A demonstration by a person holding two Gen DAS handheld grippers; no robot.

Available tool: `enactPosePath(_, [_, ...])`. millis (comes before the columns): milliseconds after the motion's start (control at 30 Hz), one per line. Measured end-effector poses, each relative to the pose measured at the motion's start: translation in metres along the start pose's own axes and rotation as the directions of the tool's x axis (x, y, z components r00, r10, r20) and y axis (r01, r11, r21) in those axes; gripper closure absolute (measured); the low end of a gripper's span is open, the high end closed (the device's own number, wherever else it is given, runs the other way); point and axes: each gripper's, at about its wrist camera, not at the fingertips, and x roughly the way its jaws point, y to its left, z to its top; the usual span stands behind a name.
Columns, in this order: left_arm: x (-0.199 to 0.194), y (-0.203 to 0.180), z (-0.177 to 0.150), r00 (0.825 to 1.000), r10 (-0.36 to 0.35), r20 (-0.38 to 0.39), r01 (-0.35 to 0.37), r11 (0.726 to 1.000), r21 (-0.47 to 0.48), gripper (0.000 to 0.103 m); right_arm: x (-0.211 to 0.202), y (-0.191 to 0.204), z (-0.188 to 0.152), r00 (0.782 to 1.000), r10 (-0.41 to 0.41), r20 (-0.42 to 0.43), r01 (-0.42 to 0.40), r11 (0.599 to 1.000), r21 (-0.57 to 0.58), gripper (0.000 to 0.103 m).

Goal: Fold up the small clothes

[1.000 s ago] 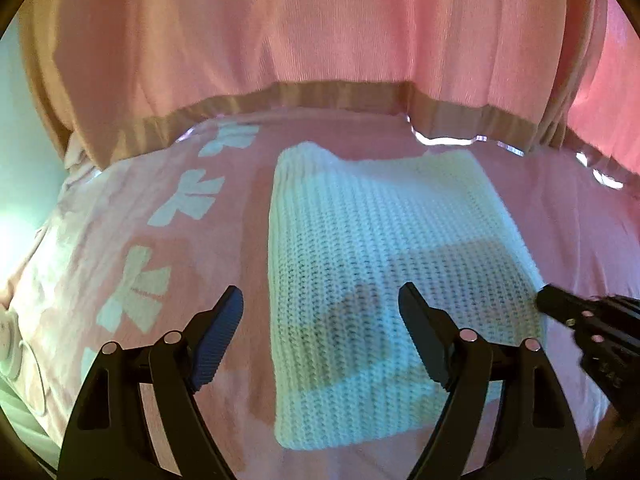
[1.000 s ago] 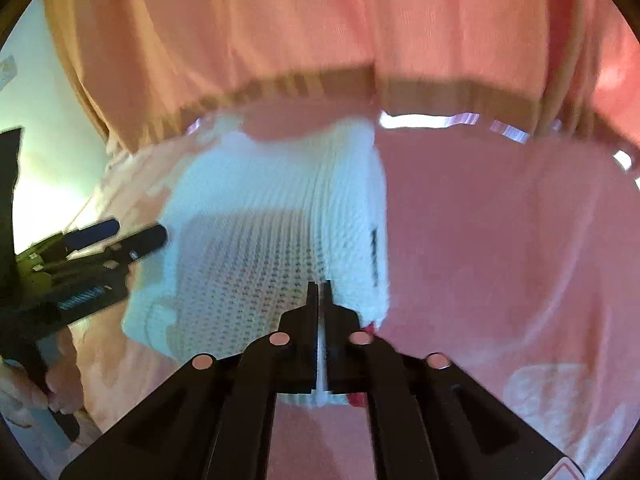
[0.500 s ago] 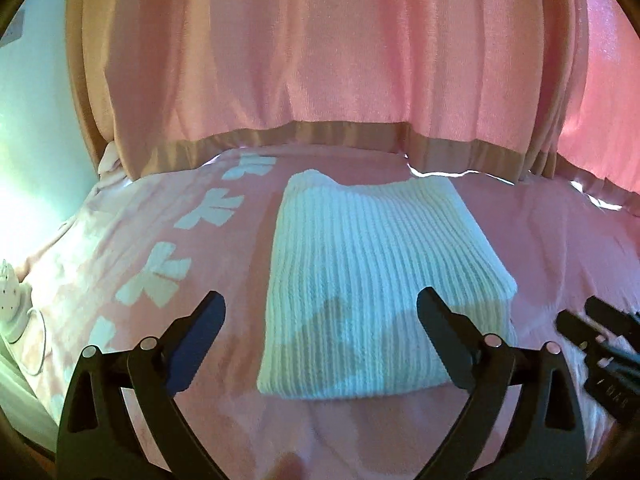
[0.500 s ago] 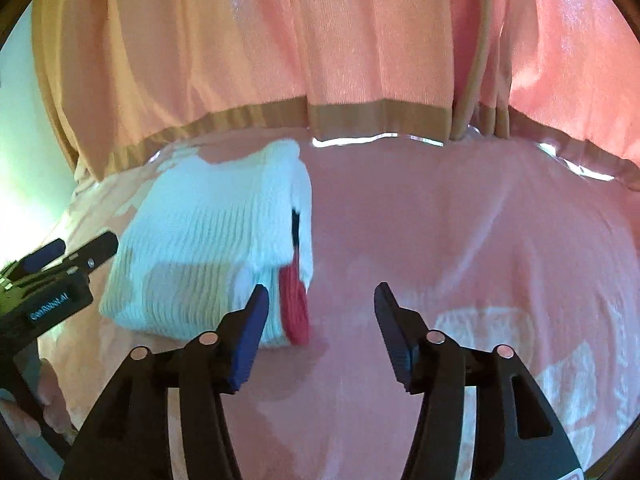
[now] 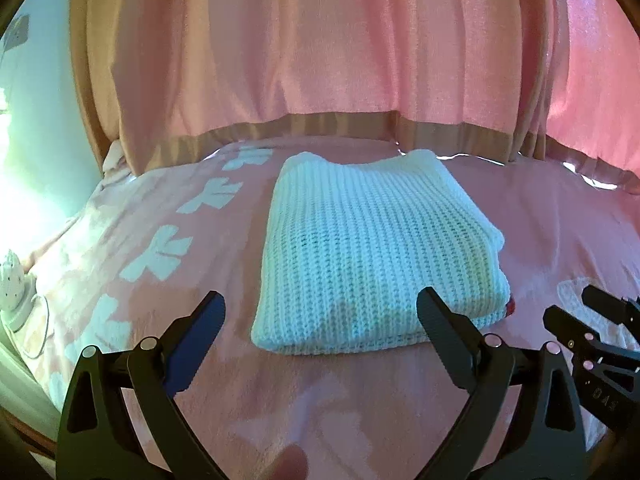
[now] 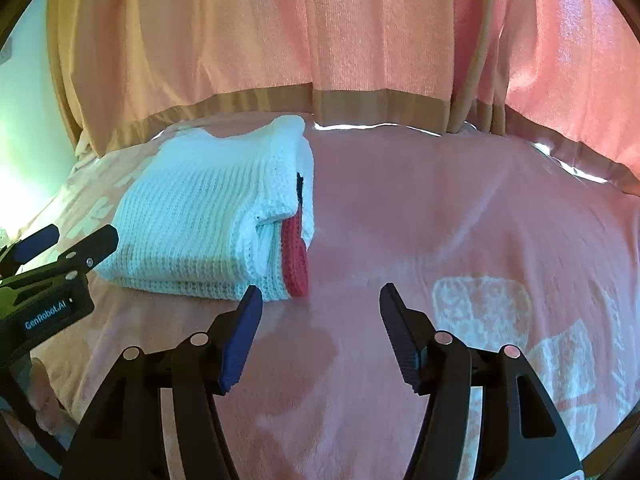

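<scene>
Lying folded on the pink bed cover [image 5: 520,216], the soft white chunky-knit garment [image 5: 372,256] looks light and floppy; its doubled near edge suits pinching. Left tongs [image 5: 320,320] gape wide and empty; right tongs [image 6: 320,312] are opening, nothing between.

A bed [image 5: 360,400] covered with a pink spread fills the lower frame; white bow shapes [image 5: 156,256] run up its left side in the left view, and pale square prints [image 6: 480,308] sit at lower right in the right view. Pink curtains [image 5: 320,60] with a tan hem band [image 5: 340,124] hang across the top, daylight slipping under the hem. A pale wall [image 5: 36,120] glows brightly at far left.
</scene>
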Motion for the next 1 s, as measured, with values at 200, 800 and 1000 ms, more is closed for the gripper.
enactPosePath(200, [-0.001,0.001,-0.002,1.000,0.014,-0.004,-0.014,1.000,-0.014,0.009,0.002,0.006,-0.003,1.000,-0.002,-0.006,0.002,1.000,-0.013,0.043])
enactPosePath(800, [0.009,0.002,-0.009,0.998,0.021,-0.051,-0.021,1.000,-0.003,0.009,0.008,0.018,-0.003,1.000,0.011,-0.020,-0.011,0.999,-0.031,0.043])
enactPosePath(1000, [0.012,0.004,-0.013,0.998,0.012,-0.068,-0.013,1.000,-0.014,0.009,0.006,0.023,-0.005,1.000,0.011,-0.017,-0.012,0.999,-0.036,0.043])
